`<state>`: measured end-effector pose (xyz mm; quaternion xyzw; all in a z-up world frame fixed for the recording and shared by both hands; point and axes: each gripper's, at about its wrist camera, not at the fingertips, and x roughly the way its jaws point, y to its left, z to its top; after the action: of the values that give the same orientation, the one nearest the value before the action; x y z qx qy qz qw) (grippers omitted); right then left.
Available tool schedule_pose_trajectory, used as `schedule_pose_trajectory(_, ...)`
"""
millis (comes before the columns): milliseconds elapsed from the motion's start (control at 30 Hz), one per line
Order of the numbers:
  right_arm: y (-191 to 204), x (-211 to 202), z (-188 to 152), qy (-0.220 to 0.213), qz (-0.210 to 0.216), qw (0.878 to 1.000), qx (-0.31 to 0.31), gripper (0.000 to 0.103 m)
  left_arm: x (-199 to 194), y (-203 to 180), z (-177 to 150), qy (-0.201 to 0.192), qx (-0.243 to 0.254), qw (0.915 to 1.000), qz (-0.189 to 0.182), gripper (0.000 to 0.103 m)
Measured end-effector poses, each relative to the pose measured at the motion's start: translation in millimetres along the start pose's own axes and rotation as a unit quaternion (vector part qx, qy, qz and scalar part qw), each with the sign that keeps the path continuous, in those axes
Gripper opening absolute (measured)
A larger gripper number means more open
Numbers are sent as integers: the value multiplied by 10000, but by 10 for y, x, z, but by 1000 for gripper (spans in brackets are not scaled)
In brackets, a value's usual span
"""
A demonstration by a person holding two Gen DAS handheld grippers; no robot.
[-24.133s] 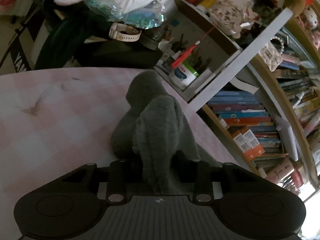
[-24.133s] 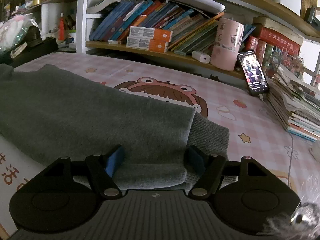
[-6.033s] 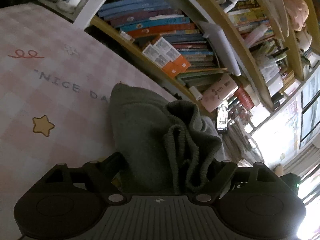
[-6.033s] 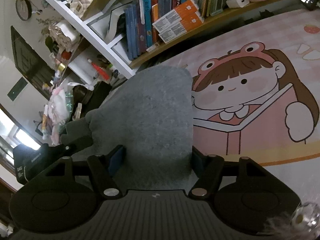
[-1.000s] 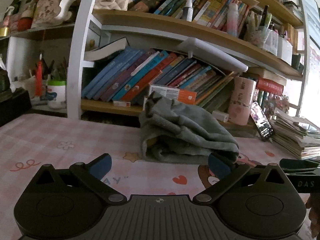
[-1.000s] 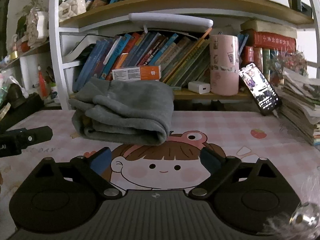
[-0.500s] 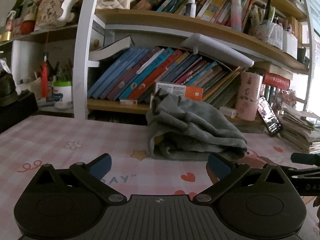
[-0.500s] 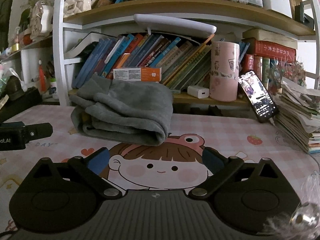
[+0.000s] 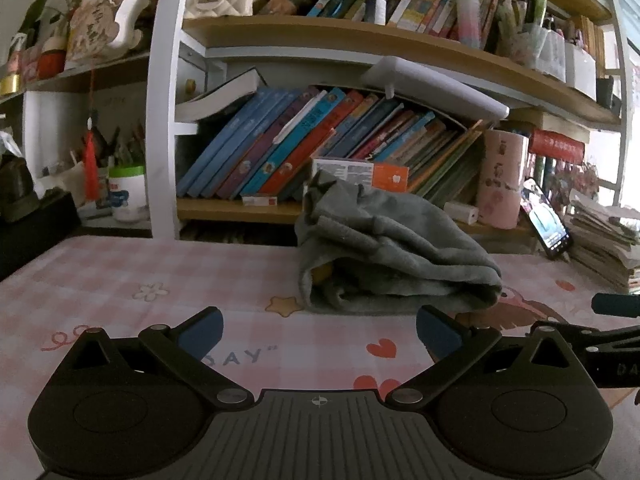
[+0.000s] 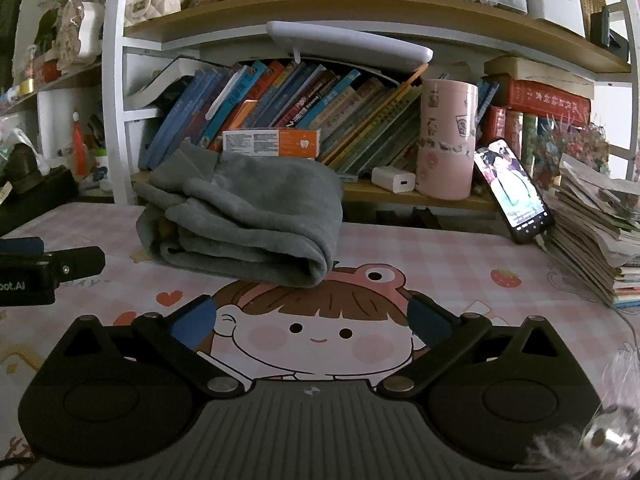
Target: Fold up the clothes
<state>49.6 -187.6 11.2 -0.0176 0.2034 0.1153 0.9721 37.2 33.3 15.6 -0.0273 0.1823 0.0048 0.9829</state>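
Garment [image 10: 248, 220] grey, folded into bundle, lying on pink desk [image 10: 440, 256] near bookshelf [image 9: 240, 208]; left hand-held gripper [image 9: 320, 330] spread wide, empty; right hand-held gripper [image 10: 310, 320] just opening, spread wide, nothing between jaws; both short of bundle.

Both tools released the grey garment [image 10: 244, 220] (now folded), right tool [image 10: 312, 320] widening.

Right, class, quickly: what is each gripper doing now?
Left gripper: jaws open, empty.
Right gripper: jaws just opened wider, empty; grey garment lies folded beyond.
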Motion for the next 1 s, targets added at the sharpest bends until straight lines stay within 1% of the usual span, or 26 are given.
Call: schedule_pose_trajectory(1000, 20, 16, 17, 69, -17, 10000, -36, 103, -6, -43, -4, -32, 147, 9999, 42, 103)
